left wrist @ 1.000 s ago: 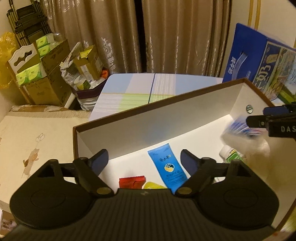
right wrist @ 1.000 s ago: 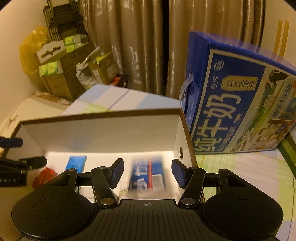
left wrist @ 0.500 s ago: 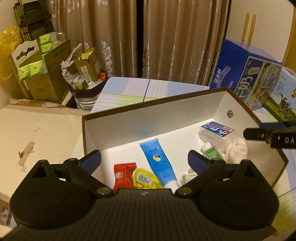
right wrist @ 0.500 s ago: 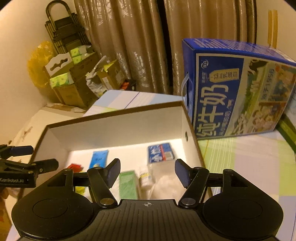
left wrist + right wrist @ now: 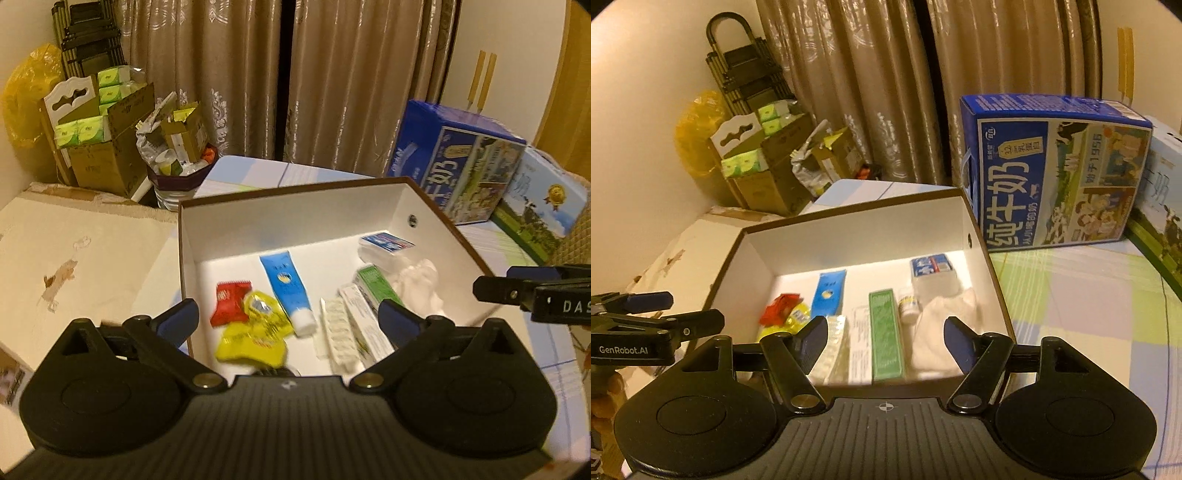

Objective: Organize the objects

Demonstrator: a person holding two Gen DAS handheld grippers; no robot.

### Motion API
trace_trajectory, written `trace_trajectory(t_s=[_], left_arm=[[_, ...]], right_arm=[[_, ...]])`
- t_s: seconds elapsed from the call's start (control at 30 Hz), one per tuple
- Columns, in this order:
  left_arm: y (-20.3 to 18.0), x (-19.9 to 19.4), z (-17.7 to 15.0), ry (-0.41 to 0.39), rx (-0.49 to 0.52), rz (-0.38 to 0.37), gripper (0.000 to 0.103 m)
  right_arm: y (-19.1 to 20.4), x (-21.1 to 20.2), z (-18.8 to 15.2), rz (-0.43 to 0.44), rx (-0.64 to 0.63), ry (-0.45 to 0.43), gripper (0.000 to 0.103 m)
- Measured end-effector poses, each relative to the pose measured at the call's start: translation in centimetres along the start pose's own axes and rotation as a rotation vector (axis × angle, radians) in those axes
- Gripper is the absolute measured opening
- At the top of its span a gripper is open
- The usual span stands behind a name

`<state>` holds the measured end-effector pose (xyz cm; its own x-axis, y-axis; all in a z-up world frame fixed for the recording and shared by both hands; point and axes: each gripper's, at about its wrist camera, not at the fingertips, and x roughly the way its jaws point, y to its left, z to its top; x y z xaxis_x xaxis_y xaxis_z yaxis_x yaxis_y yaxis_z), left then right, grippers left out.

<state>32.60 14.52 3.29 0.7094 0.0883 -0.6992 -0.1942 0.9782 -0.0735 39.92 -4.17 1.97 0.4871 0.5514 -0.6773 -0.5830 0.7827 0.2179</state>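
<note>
**Fig.: Both tools empty above a filled box**

Nearest you: left gripper [image 5: 288,317] w/ tongs spread apart, nothing between them; right gripper [image 5: 885,338] likewise apart and empty. Both hover at the near rim of the brown-edged, white-lined cardboard box [image 5: 295,218].

Inside the box, left to right: red snack packet [image 5: 231,302] touching a yellow sachet [image 5: 255,332]; blue tube w/ white cap [image 5: 286,288]; blister strip of white tablets [image 5: 334,332]; white carton [image 5: 360,321]; green carton [image 5: 885,332]; small white bottle [image 5: 908,306]; crumpled white cloth [image 5: 417,284]; clear pack w/ blue-red label [image 5: 932,269] by the far right wall.

Progress, as a judgement: most of the sorting looks done, since no loose small item shows on the checked tablecloth [image 5: 1071,295]. Anything left would lie out of view.

Room: box floor is crowded at right, open along the far wall and left-centre. Beyond, a tall blue milk carton case [image 5: 1052,177] stands just beside the box's right far corner, so swing wide there. Approx. clear cloth lies to your right.
</note>
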Motion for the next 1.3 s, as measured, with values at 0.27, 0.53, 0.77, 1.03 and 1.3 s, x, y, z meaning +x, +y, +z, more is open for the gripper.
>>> trace_trajectory(t_s=[0.27, 0.53, 0.77, 1.03, 1.3], left_arm=[[-2.0, -4.7, -3.7, 0.0, -0.03, 0.003, 0.102], [-4.0, -8.8, -7.6, 0.018, -0.048, 0.008, 0.102], [-6.2, -12.3, -11.3, 0.041, -0.056, -0.003, 0.102], [-8.5, -15.4, -14.5, 0.05, -0.057, -0.007, 0.102], [-10.1, -17.1, -17.4, 0.074, -0.058, -0.019, 0.102]], right_arm=[[0.3, -4.3, -4.1, 0.024, 0.032, 0.005, 0.067], [0.3, -9.0, -8.7, 0.033, 0.044, 0.033, 0.067], [0.2, -12.7, -11.8, 0.03, 0.025, 0.036, 0.067], [0.4, -16.2, -15.0, 0.039, 0.005, 0.047, 0.067], [1.1, -18.2, -17.9, 0.055, -0.006, 0.072, 0.067]])
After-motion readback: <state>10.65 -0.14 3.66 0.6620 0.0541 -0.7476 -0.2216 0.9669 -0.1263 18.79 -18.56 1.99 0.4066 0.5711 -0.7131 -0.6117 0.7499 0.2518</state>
